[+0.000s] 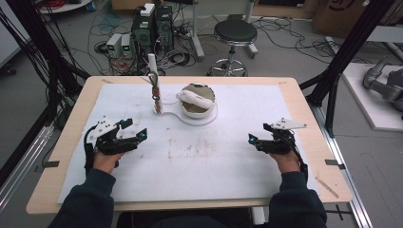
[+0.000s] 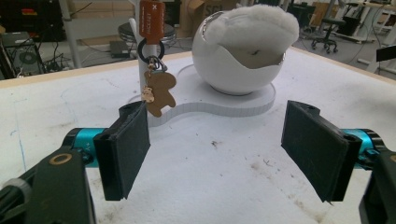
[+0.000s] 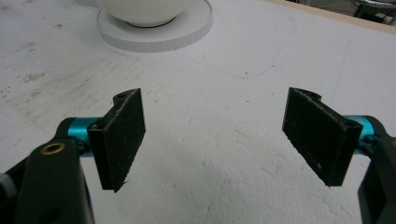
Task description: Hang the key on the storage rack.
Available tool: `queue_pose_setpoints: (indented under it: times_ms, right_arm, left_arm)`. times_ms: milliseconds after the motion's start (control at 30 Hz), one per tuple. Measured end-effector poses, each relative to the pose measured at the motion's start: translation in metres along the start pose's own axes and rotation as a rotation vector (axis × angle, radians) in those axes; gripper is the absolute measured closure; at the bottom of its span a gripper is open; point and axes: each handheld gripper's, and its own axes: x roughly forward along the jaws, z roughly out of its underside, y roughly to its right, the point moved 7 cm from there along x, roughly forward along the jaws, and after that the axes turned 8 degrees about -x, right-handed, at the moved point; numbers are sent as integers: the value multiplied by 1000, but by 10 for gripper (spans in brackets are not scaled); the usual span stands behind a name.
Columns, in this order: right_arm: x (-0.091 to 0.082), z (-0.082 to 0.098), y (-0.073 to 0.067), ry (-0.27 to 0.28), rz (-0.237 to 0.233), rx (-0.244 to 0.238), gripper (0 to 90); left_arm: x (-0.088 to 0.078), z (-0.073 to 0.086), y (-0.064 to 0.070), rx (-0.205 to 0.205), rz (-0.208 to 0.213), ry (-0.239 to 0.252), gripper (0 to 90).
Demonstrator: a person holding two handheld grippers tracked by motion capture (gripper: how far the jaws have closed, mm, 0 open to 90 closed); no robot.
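Both grippers, left [image 1: 138, 129] and right [image 1: 251, 138], gape empty, well short of the stand [image 1: 190, 116]. The keyring [image 2: 157, 86] hangs on its post and the bowl [image 2: 238, 60] sits untouched, so no step looks begun.

Left tool [image 1: 139, 129] and right tool [image 1: 253, 141] rest low, jaws spread wide.

Left gripper [image 1: 135, 129] and right gripper [image 1: 257, 134] open over white mat [image 1: 228, 161], well apart, near bowl [image 1: 197, 102] and keyring post [image 1: 155, 90]

White bowl [image 2: 233, 70], brown keyring charm [image 2: 159, 93]
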Motion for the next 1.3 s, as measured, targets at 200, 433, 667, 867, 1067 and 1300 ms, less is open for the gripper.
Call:
queue_pose_setpoints:
  times_ms: [200, 433, 667, 867, 1067, 1300]
  right_arm:
    - [-6, 2, 1, 11, 9, 6, 215]
    - [-10, 3, 1, 13, 25, 6, 215]
    - [-11, 2, -1, 17, 28, 0, 215]
    - [-10, 3, -1, 10, 27, -2, 216]
    - [-9, 3, -2, 10, 22, -2, 215]
    - [-8, 3, -1, 11, 21, -5, 216]
  left_arm:
    - [0, 2, -1, 11, -14, -10, 232]
    - [-2, 4, 1, 24, -14, -17, 232]
    - [-5, 6, -6, 1, -25, -12, 232]
    - [-6, 6, -10, -13, -33, -8, 232]
    - [-7, 6, -12, -18, -35, -10, 232]
    - [-7, 7, -13, -17, -38, -15, 232]
